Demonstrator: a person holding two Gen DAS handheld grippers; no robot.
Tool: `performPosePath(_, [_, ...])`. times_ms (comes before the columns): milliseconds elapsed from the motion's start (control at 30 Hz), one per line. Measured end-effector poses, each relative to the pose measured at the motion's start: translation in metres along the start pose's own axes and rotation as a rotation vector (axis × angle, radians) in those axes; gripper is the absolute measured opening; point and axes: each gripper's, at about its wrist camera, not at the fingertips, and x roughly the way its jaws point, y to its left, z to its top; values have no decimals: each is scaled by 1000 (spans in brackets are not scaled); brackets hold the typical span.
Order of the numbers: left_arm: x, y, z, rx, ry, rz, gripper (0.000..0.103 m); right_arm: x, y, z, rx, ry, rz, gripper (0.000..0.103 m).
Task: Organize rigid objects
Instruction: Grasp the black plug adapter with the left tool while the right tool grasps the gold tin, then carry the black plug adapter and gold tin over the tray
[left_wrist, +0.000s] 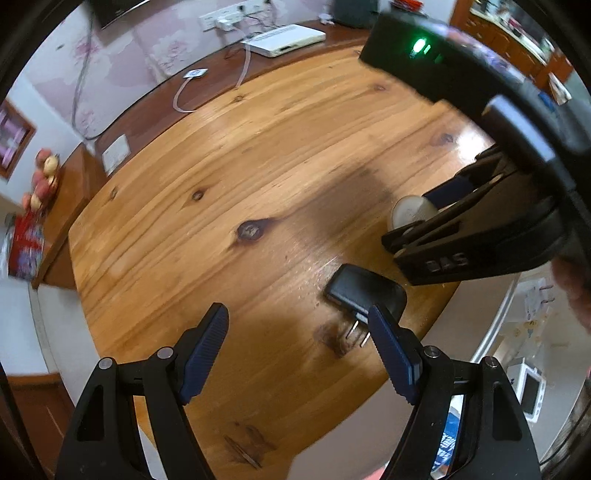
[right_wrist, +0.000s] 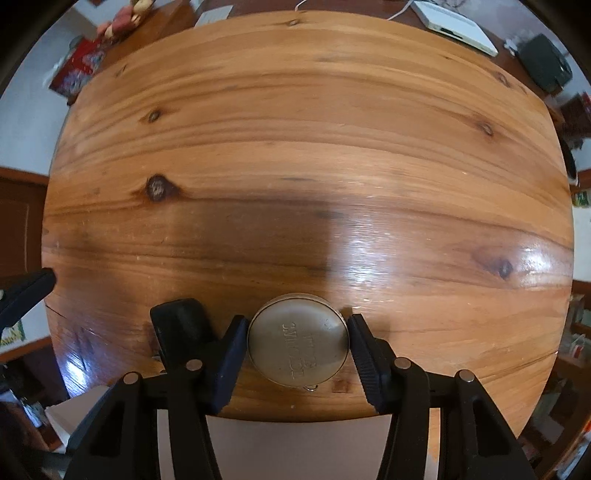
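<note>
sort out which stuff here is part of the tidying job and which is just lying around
Job:
round tin, between the right gripper pads
black plug adapter, by the open left gripper

Lying about:
white box
cable
red packet

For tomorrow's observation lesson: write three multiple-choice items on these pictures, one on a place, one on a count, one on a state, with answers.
1. Where does the black plug lie?
A. on the wooden table
B. on the floor
C. on the white box

2. How many metal prongs show on the plug?
A. none
B. two
C. five

3. How does the right gripper stand to the round tin?
A. far above it
B. jaws at its two sides
C. pointing away from it

Answers: 1 A, the plug rests flat on the wood by the near edge. 2 B, two pins stick out in the left wrist view. 3 B, the tin sits between both pads.
</note>
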Motion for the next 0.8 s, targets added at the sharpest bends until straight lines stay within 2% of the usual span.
performPosePath(67, [7, 0, 5, 30, 26, -24, 80, 0, -9, -2, 21, -2, 29, 56])
performPosePath(200, [28, -1, 17, 60, 109, -127, 80, 3, -29, -7, 69, 16, 89, 55])
performPosePath(367, [42, -6, 25, 109, 145, -153, 79, 10, -60, -16, 167, 25, 153, 55])
performPosePath(500, [46, -7, 28, 139, 164, -194, 79, 13, -72, -24, 193, 23, 164, 55])
performPosePath(800, [56, -16, 27, 164, 214, -233, 79, 11, -77, -39, 191, 19, 158, 55])
